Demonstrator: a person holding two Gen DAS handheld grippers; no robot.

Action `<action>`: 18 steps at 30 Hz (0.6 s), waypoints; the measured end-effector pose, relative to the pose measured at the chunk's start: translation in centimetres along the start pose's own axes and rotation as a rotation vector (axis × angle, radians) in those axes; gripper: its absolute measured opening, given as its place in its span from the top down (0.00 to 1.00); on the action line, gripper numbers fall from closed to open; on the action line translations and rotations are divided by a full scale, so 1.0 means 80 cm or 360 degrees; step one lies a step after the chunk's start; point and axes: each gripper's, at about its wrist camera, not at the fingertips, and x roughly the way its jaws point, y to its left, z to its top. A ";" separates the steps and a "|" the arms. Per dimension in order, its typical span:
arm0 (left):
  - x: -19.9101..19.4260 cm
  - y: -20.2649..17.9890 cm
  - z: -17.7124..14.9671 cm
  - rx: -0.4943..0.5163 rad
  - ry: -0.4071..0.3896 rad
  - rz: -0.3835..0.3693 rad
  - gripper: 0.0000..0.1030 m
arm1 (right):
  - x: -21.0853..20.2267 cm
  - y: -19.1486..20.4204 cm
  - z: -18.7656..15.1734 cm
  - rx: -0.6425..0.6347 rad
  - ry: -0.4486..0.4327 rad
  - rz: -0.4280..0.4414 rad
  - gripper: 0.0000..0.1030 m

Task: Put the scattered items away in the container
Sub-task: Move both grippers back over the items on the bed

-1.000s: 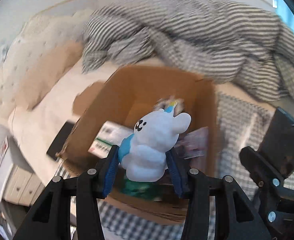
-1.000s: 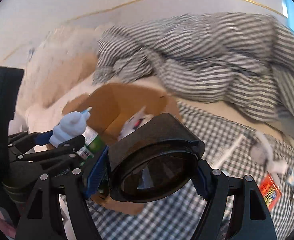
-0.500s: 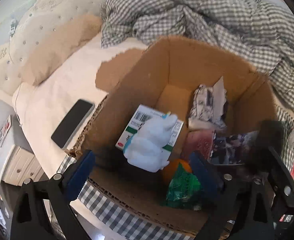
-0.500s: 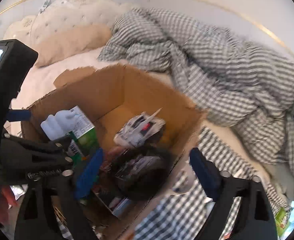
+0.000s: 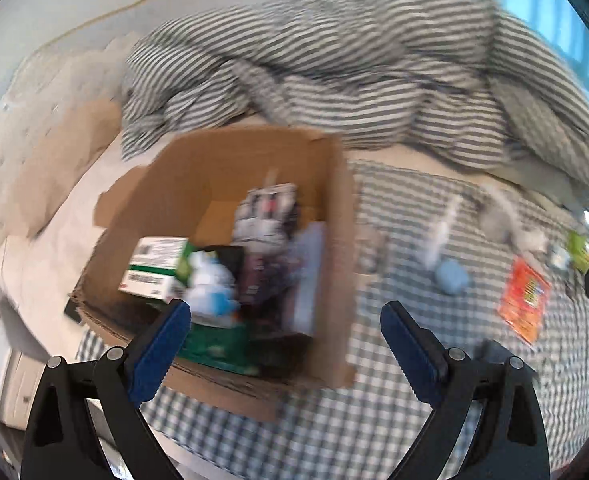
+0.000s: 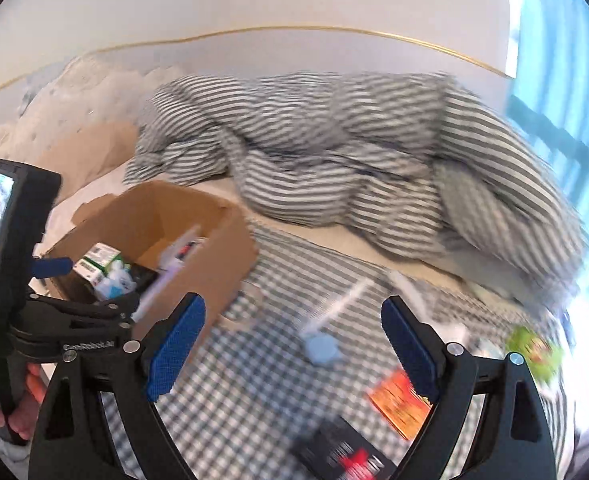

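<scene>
Both tools are wide and empty. The box point(image 5: 334, 240), ahead-left of the left tool point(image 5: 286, 316), holds several items; a blue thing point(image 6: 321, 350), orange packet point(image 6: 400, 408) and others lie around the right tool point(image 6: 293, 312).

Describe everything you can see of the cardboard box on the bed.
The cardboard box is plain brown corrugated card, open-topped, with a ragged torn flap on its far left side. It stands upright on the checked bedspread, holding a green-and-white carton, a white-and-blue toy and blurred packets. Neither gripper touches it.
</scene>
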 end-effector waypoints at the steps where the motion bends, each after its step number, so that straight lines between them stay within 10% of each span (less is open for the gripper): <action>1: -0.009 -0.013 -0.004 0.0030 -0.0017 -0.0018 0.04 | -0.013 -0.016 -0.011 0.0039 0.0008 -0.0019 0.12; 18: -0.028 -0.135 -0.132 0.0404 0.0008 -0.0123 0.00 | -0.087 -0.140 -0.204 0.0422 0.0188 -0.0127 0.12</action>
